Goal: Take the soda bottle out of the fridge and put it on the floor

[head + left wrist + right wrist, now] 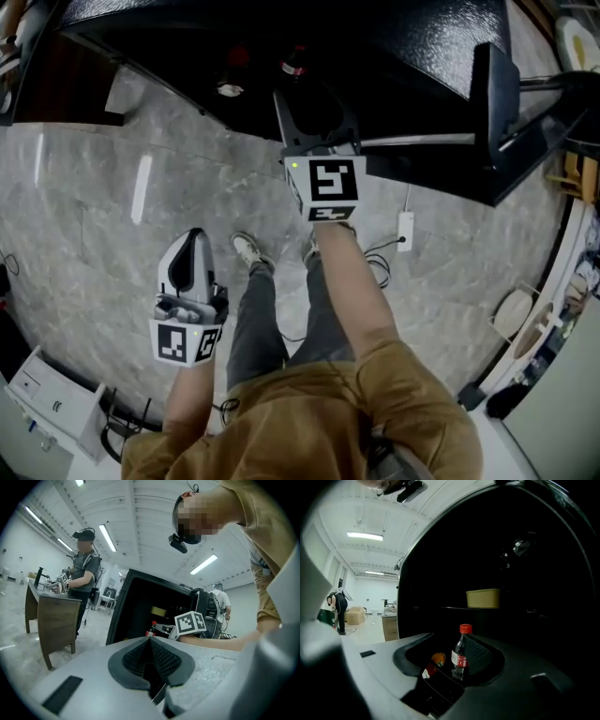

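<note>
The soda bottle [460, 654], clear with dark drink, a red label and a red cap, stands upright inside the dark open fridge [187, 47]. My right gripper [454, 645] reaches into the fridge and is open; the bottle shows between its two jaws, close to the right pad [482, 652], and the pads do not press on it. In the head view the right gripper [314, 105] points into the fridge, near a red cap [293, 65]. My left gripper [194, 236] hangs over the floor to the left, shut and empty; its pads [159, 657] meet at the tip.
An orange-capped item [437, 659] lies beside the bottle. A yellow tub [483, 598] sits on the shelf above. The fridge door [497, 103] stands open at the right. A power strip [405, 230] and cable lie on the marble floor [112, 234]. A wooden desk [56, 616] stands left.
</note>
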{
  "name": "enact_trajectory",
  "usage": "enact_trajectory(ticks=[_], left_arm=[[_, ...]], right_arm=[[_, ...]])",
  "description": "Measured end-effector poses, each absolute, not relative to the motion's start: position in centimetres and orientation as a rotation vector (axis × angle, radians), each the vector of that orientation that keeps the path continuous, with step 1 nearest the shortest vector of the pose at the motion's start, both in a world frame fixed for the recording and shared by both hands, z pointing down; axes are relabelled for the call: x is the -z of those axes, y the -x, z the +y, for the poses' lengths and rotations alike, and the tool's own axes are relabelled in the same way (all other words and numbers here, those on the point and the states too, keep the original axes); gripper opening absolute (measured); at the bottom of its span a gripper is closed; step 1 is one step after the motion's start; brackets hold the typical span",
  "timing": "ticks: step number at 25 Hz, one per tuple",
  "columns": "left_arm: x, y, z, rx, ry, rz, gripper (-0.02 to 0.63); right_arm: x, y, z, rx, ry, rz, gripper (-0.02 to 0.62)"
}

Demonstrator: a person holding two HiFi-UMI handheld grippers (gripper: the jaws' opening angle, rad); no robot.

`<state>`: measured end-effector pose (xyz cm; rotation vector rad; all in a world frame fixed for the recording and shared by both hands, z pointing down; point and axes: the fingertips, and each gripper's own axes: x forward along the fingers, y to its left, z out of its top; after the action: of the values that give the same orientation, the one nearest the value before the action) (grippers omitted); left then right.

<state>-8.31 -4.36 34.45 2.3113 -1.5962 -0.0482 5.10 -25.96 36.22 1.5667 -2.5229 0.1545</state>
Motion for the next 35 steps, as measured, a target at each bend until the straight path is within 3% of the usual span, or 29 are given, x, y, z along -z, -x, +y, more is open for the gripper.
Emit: enact_trajectory(ticks=[35], left_arm=[[-38.0,11.3,-4.0,-0.011,-2.255,-1.593,0.003]], right_arm=[[-42.0,-5.8,-35.2,-0.129,-1.602,-2.403,0.311]])
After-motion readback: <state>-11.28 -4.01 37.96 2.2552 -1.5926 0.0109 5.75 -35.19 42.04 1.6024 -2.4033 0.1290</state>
